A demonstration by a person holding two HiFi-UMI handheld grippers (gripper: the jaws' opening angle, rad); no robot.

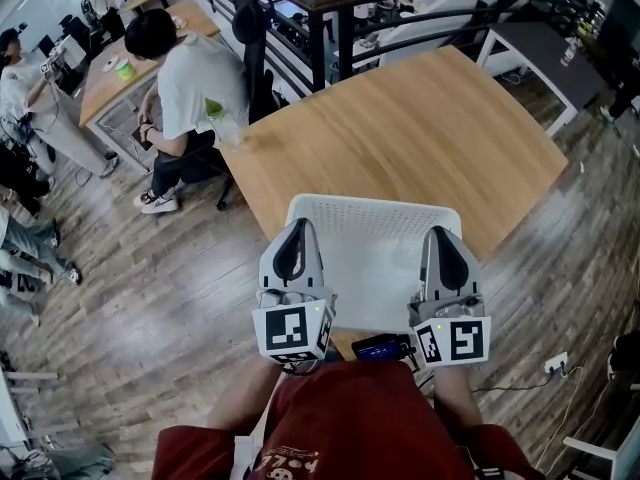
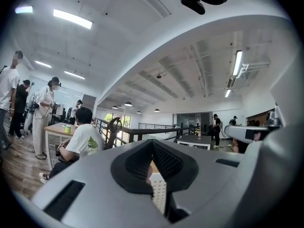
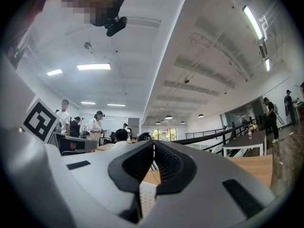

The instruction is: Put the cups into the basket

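A white perforated basket (image 1: 375, 253) sits at the near edge of the wooden table (image 1: 420, 118). My left gripper (image 1: 297, 230) is at the basket's left side and my right gripper (image 1: 442, 236) at its right side. In the left gripper view the jaws of the left gripper (image 2: 153, 144) meet, with a strip of the basket wall (image 2: 159, 194) pinched between them. The right gripper view shows the right gripper (image 3: 153, 146) closed the same way on the white basket wall (image 3: 147, 196). No cup shows in any view.
A person in a white shirt (image 1: 195, 78) sits on a black chair (image 1: 252, 38) by the table's far left corner. A dark railing (image 1: 340, 8) runs behind the table. Other people stand at desks far left. A cable lies on the wooden floor (image 1: 520, 383) at the right.
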